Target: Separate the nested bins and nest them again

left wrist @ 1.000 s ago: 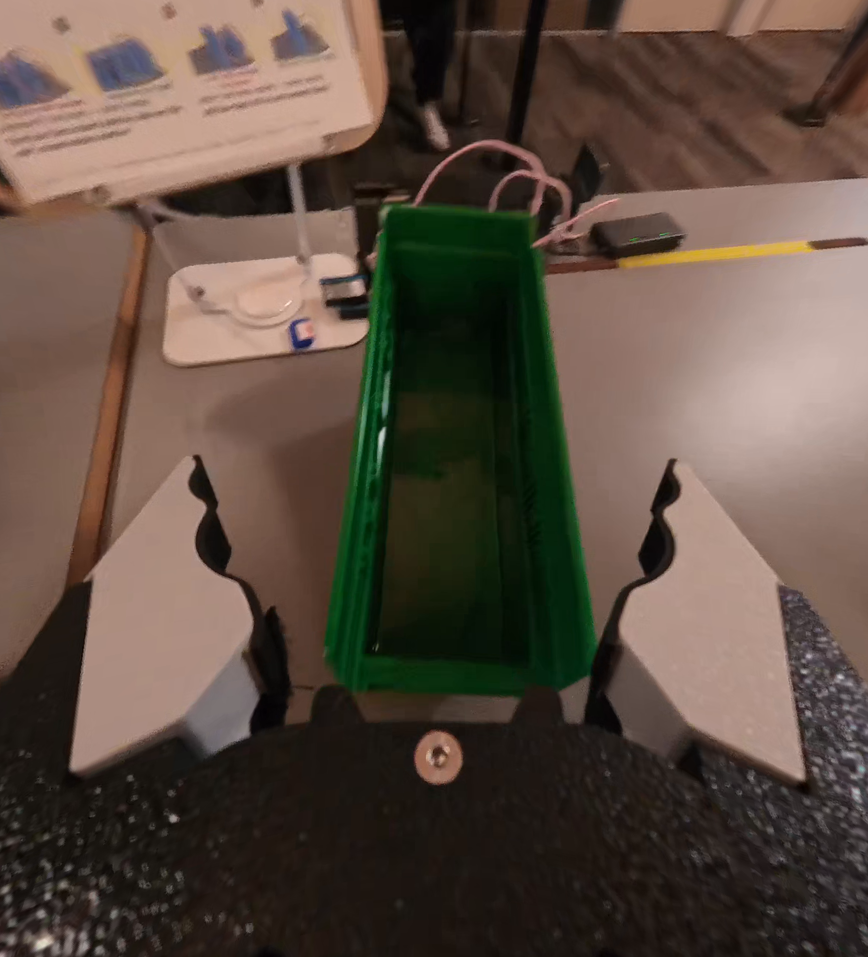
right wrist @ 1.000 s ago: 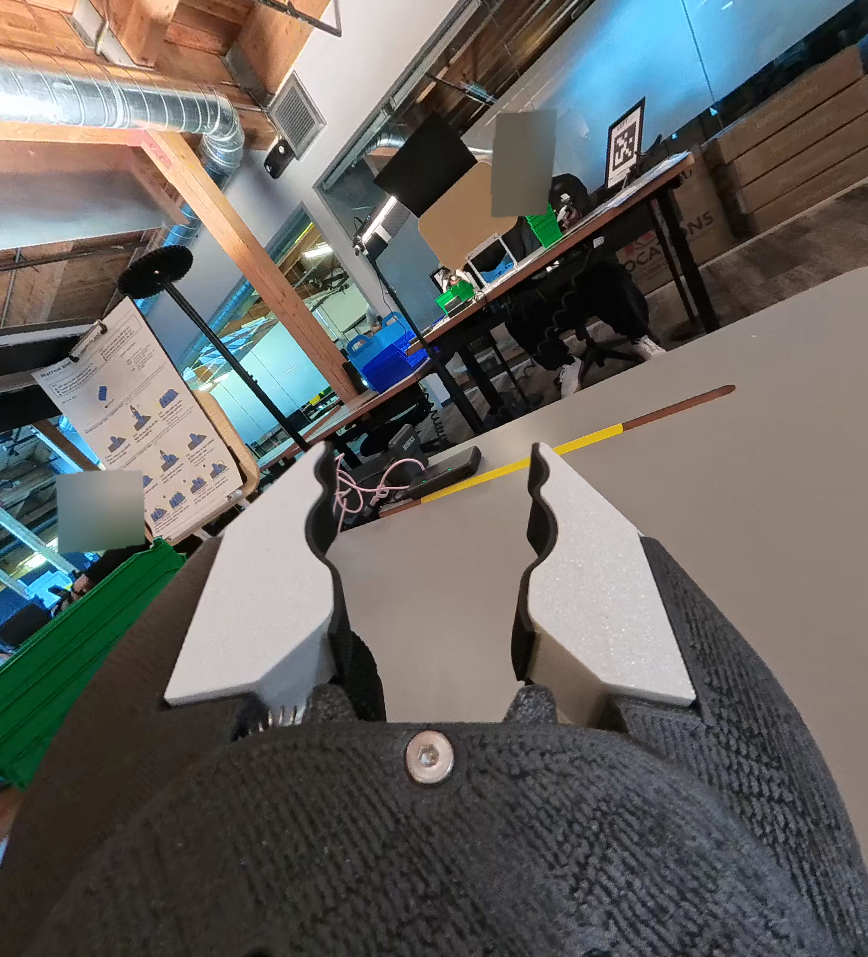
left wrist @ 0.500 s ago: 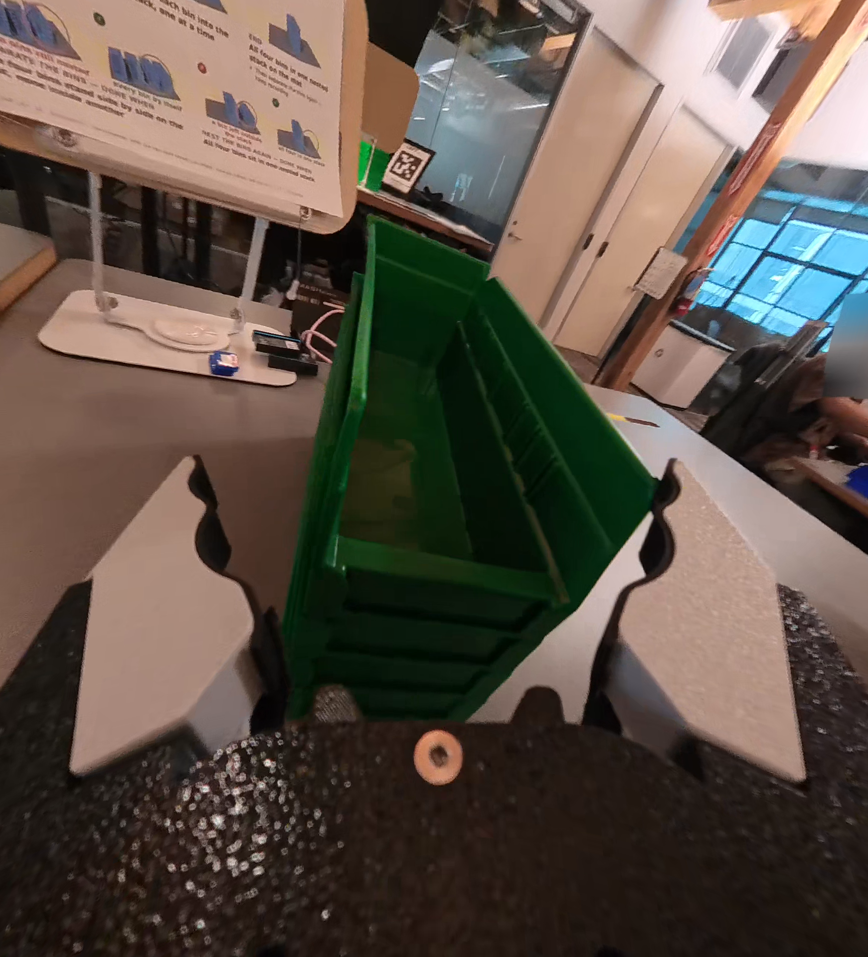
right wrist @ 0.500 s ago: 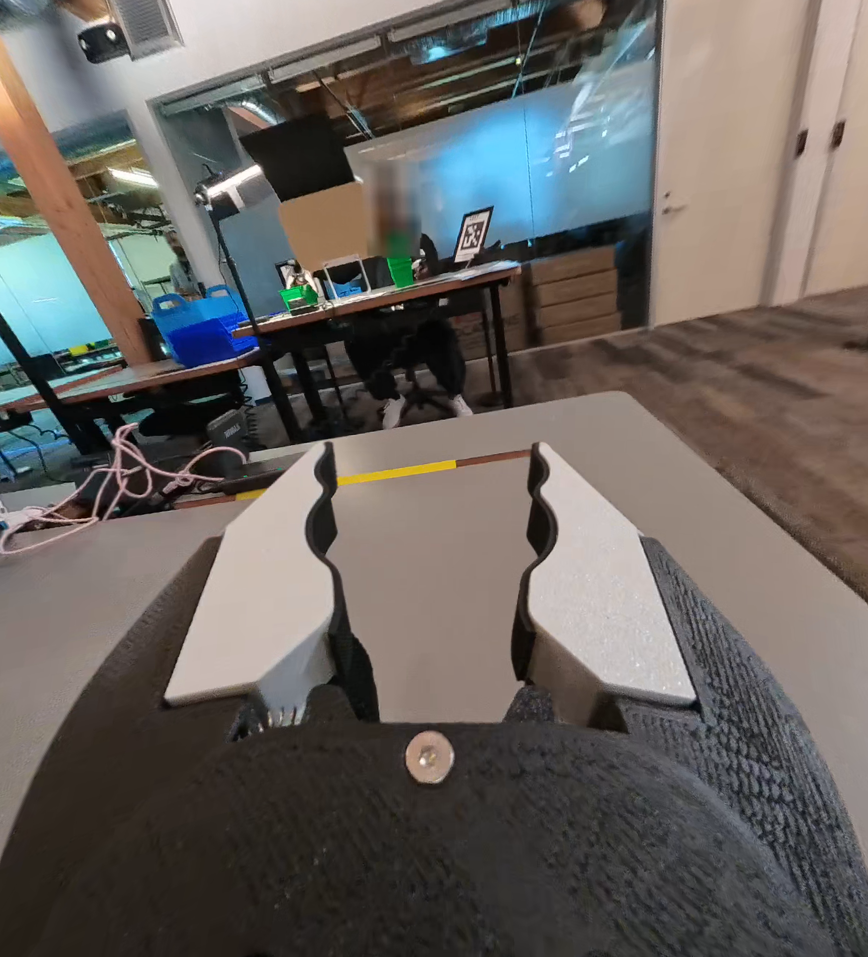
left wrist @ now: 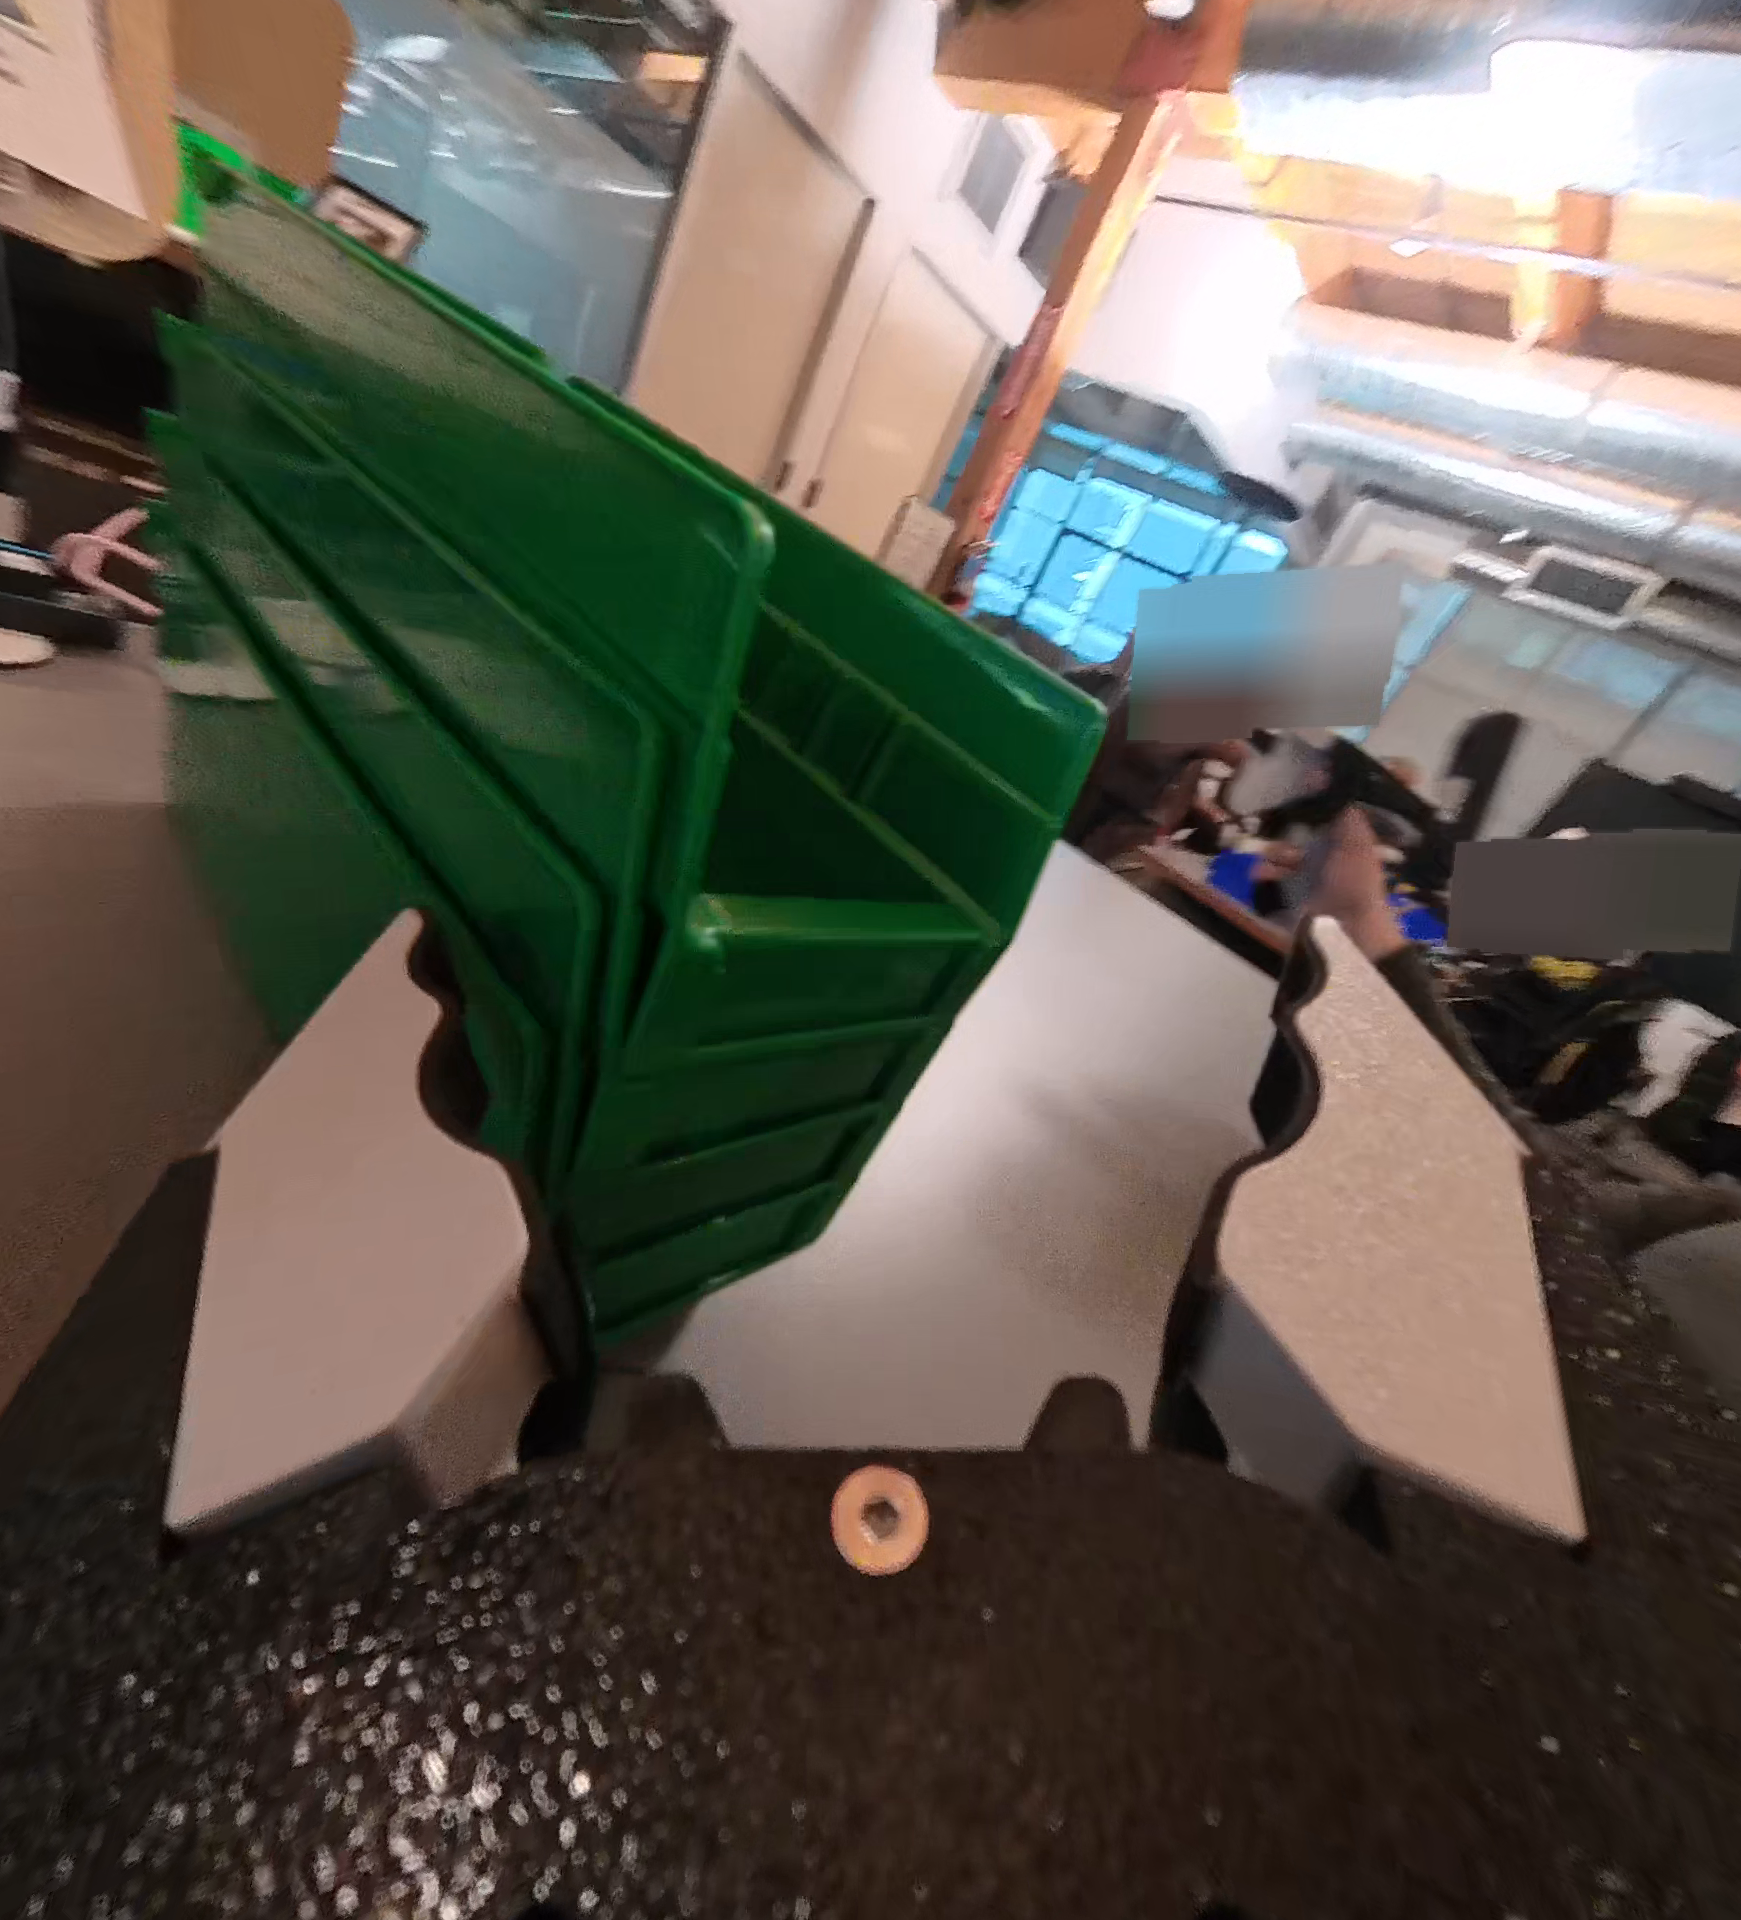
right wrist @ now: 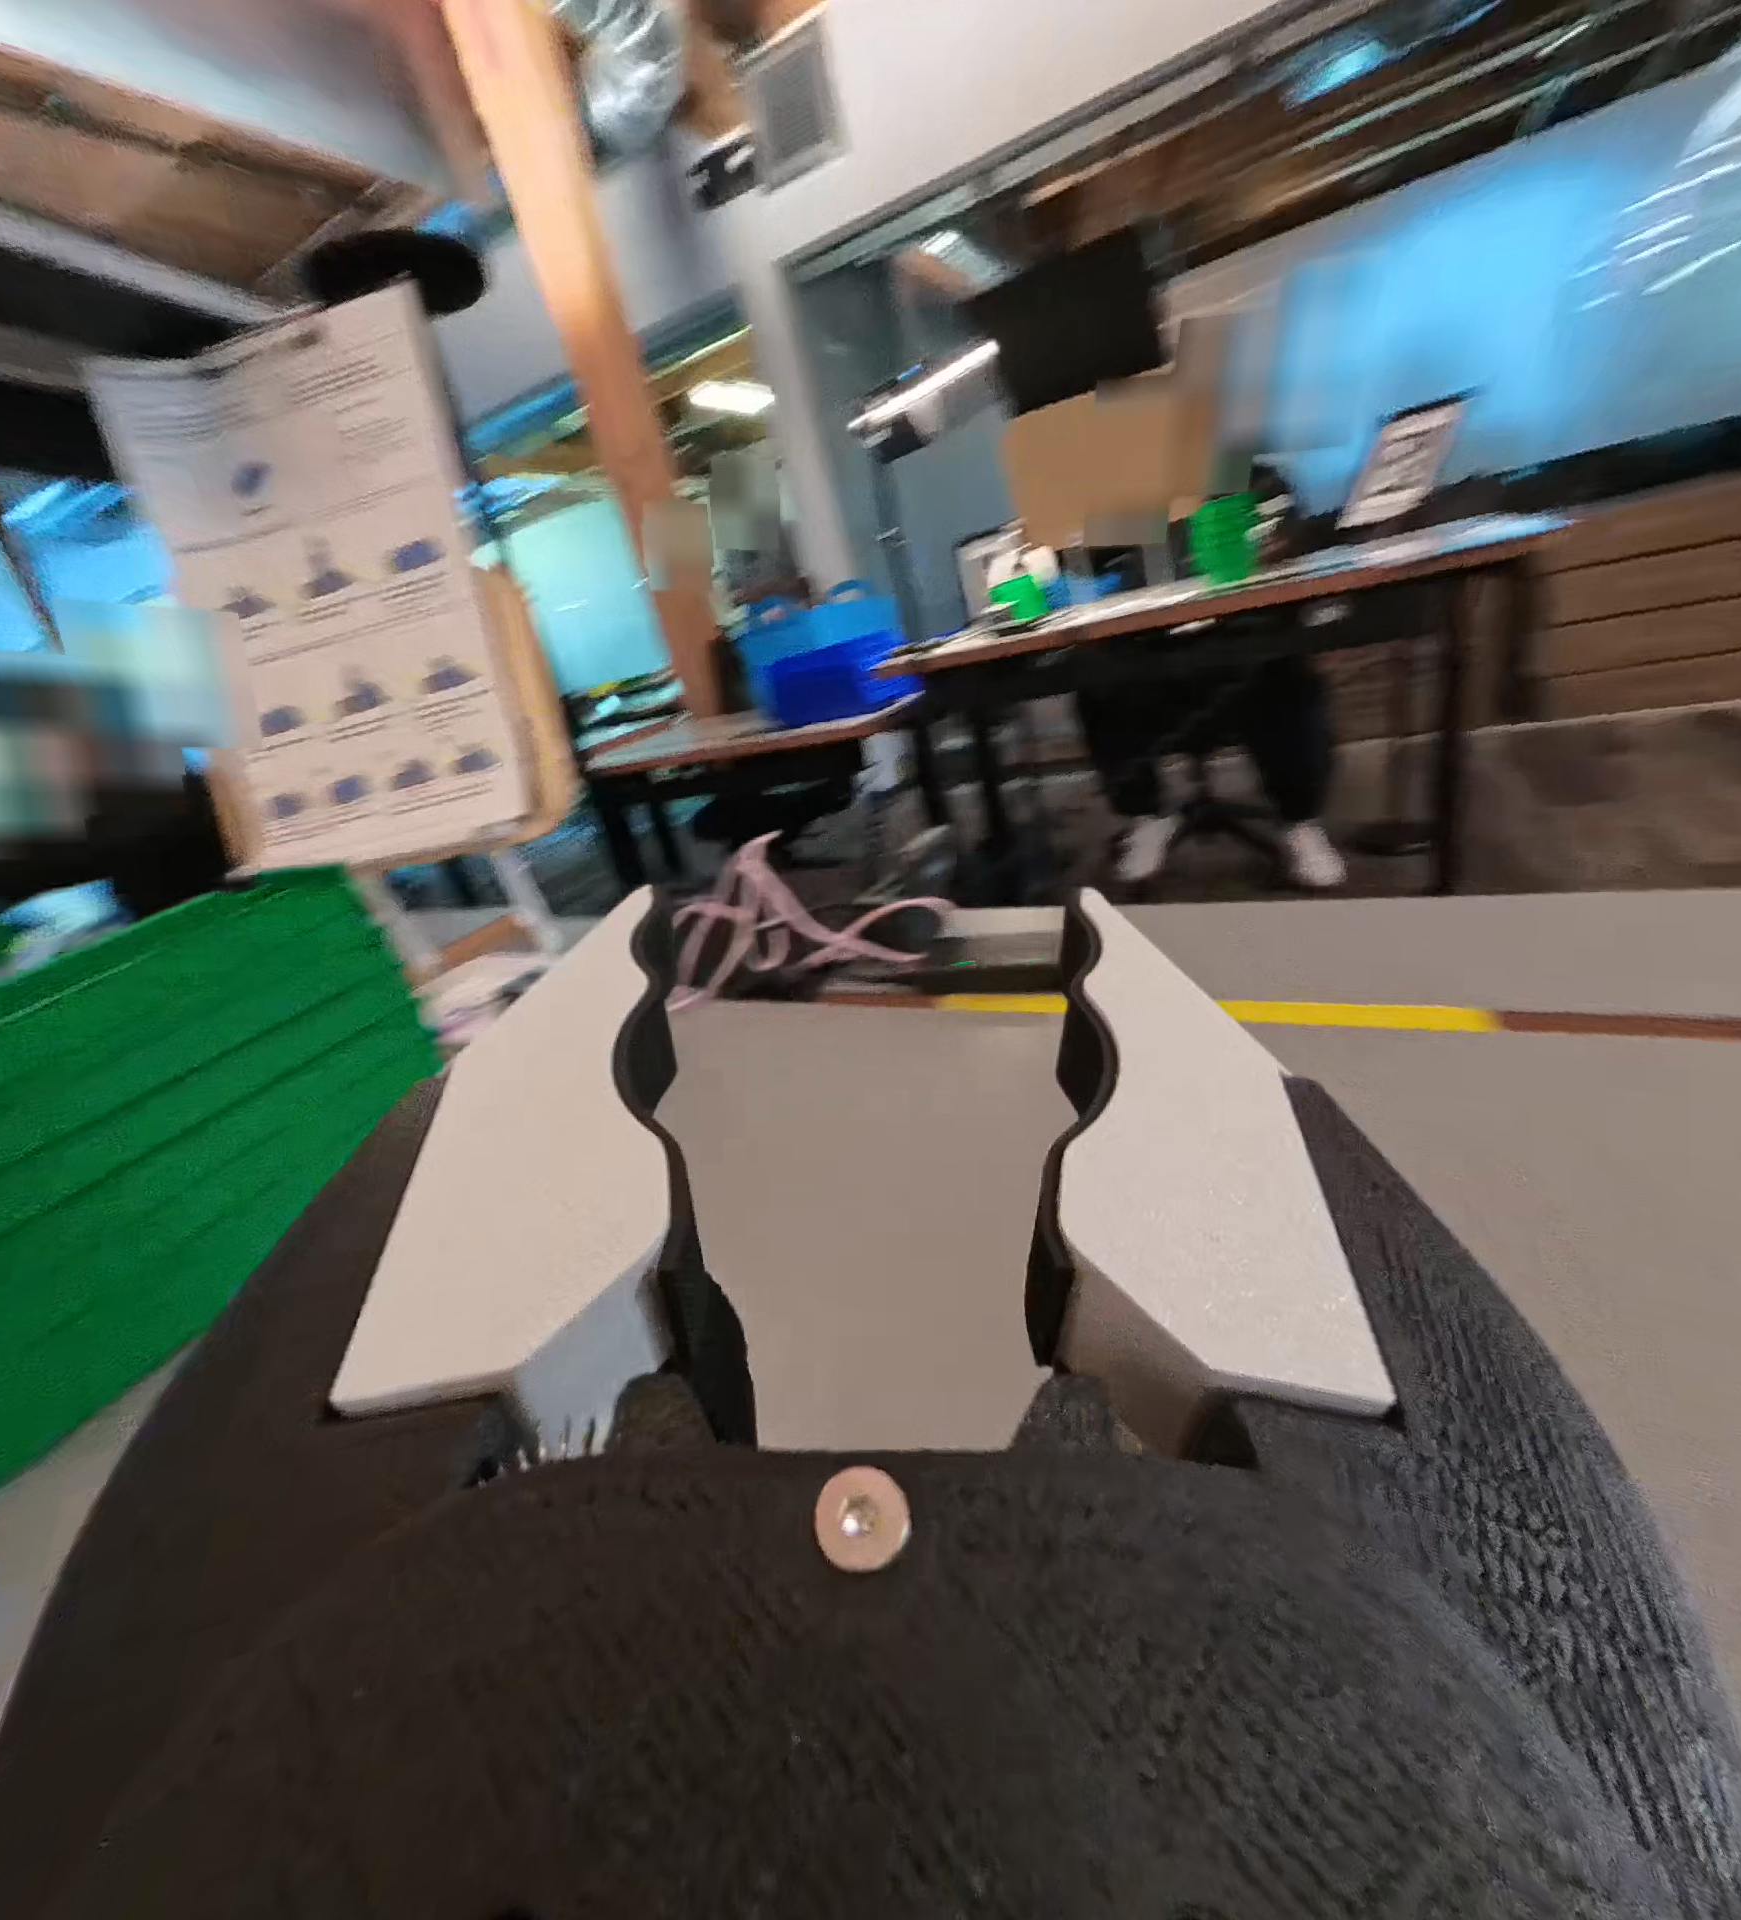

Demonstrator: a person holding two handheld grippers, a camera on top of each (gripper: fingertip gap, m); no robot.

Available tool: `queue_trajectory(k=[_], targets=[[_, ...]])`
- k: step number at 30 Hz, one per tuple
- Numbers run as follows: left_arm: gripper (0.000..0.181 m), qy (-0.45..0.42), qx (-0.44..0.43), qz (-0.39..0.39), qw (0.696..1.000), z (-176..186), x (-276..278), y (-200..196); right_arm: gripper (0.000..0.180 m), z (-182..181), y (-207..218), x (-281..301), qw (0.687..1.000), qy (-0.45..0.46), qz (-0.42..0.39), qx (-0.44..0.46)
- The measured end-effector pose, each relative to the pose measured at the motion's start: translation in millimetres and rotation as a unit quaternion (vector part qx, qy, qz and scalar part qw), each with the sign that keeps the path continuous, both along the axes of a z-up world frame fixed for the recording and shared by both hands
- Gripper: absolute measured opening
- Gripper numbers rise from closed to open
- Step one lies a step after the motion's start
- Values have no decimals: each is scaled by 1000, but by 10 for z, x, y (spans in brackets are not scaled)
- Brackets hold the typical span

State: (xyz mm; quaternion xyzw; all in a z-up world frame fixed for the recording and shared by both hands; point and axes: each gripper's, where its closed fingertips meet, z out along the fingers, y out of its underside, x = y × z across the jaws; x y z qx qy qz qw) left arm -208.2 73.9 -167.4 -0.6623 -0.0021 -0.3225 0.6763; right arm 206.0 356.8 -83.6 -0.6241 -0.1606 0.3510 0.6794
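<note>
A stack of several long green nested bins [left wrist: 554, 790] stands on the grey table [left wrist: 1032, 1143], its near end between the fingers of my left gripper [left wrist: 861, 966]. The left gripper is open wide; its left finger [left wrist: 346, 1226] lies against the stack's left wall, and the right finger [left wrist: 1385, 1226] is well clear of it. The view is tilted. In the right wrist view the same green stack [right wrist: 118, 1132] shows blurred at the left. My right gripper [right wrist: 861, 935] is open and empty over bare table, to the right of the stack.
A white instruction sheet on a stand [right wrist: 326, 582] is behind the bins. Pink cables [right wrist: 783, 925] and a black device lie at the table's far edge, beside a yellow and brown strip [right wrist: 1365, 1013]. People sit at desks beyond.
The left gripper has dropped low and rolled, so the stack now leans in view and sits against its left finger. The right gripper has swung left, bringing the green stack back into its view.
</note>
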Motion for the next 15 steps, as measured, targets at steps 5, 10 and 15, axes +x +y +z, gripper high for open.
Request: queue_trajectory(k=[5,10,15], targets=[[146,-51,81,-22,995,127,14,-28,92,379,-654,-1684,975,-75,204,-41],[151,-131,214,182,951,260,-693,-248,118,600,-1856,-3281,834,-119,494,-216],[154,-144,220,180,948,264,-792,-290,158,41,-1562,-4209,832,-360,326,-269]])
